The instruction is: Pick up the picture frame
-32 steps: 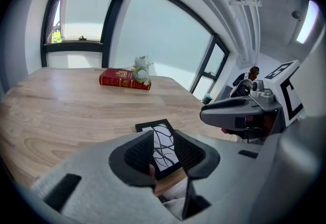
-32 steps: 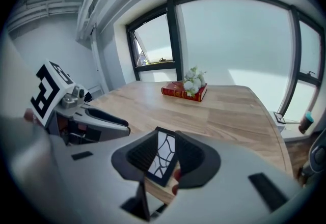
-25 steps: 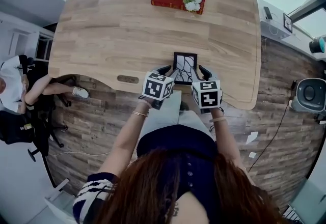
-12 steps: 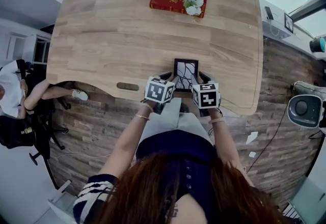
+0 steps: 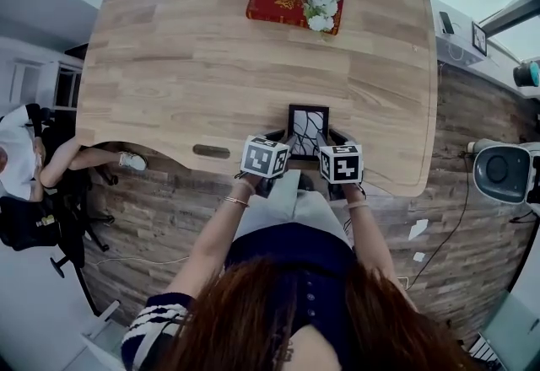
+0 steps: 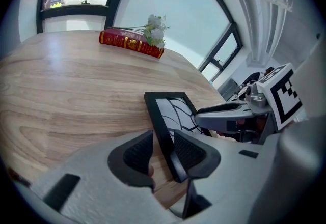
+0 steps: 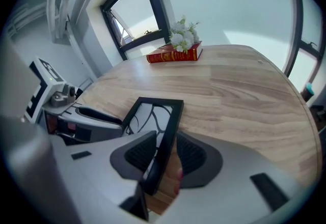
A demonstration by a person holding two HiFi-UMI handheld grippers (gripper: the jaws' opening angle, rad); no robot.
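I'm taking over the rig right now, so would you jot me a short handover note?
Left gripper: open, with the picture frame left edge between its jaws.
Right gripper: open; its jaws have just been opening, and the frame's right edge is between them.
Frame: on the table, by its near edge.
Done: both grippers are set astride the frame.
Left: close both on the frame, then lift.

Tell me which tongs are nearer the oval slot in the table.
Left. The left tongs sit just right of the slot; the right tongs, jaws just opened around the picture frame's right edge, are beyond the frame.
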